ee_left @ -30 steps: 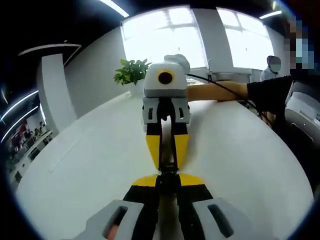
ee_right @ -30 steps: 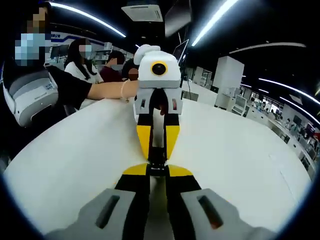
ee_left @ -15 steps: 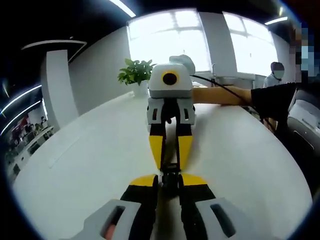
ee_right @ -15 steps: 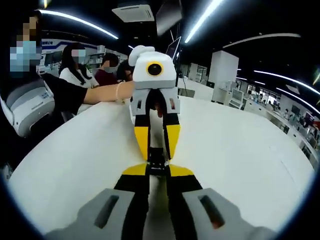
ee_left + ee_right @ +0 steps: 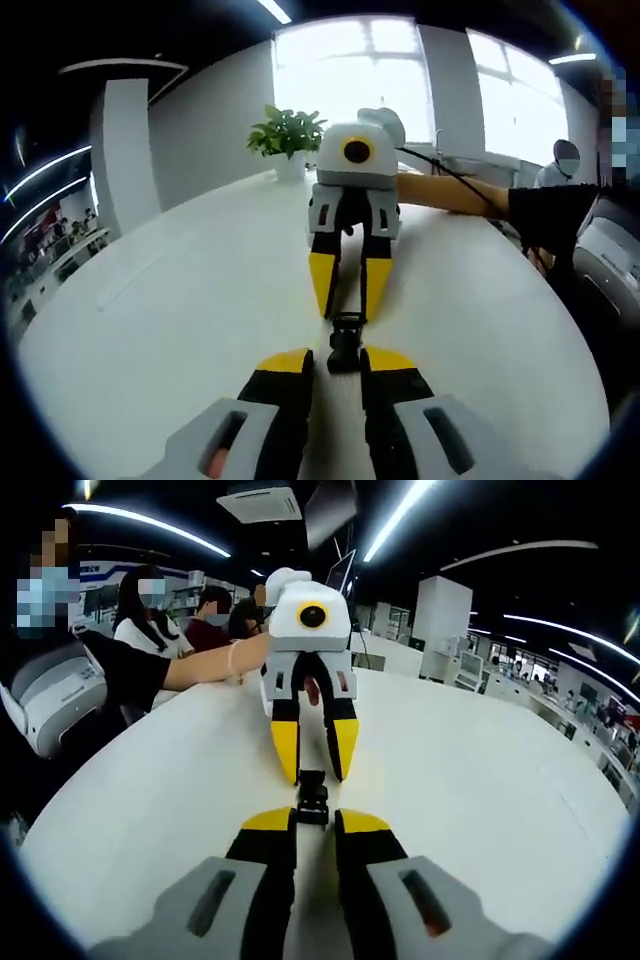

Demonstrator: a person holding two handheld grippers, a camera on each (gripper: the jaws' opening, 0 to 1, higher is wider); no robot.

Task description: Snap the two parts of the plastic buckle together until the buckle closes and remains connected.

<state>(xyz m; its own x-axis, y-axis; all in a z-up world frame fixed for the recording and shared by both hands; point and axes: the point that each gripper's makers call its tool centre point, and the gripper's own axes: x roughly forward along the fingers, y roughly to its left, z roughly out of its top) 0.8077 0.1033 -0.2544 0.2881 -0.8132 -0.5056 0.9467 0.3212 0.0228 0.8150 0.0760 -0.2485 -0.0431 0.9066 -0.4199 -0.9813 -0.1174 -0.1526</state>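
Observation:
The black plastic buckle (image 5: 346,340) (image 5: 313,799) looks like one joined piece lying on the white table (image 5: 180,300), between the two grippers' tips. In the left gripper view my left gripper (image 5: 338,362) stands open, its yellow-tipped jaws a little wider than the buckle's near end. The right gripper (image 5: 349,298) faces it from across the buckle, tips just short of it. In the right gripper view my right gripper (image 5: 315,823) has a narrow gap on either side of the buckle. The left gripper (image 5: 314,765) opposite has its fingers spread in a V.
A person's arm (image 5: 450,190) (image 5: 205,665) reaches over the table behind the far gripper. A potted plant (image 5: 288,135) stands at the table's far edge. Seated people (image 5: 150,605) are beyond the table. Bare white tabletop (image 5: 480,780) lies on both sides.
Both grippers have drawn back from each other and their jaws have widened slightly. The buckle, gripped between them before, now sits free in the gap.

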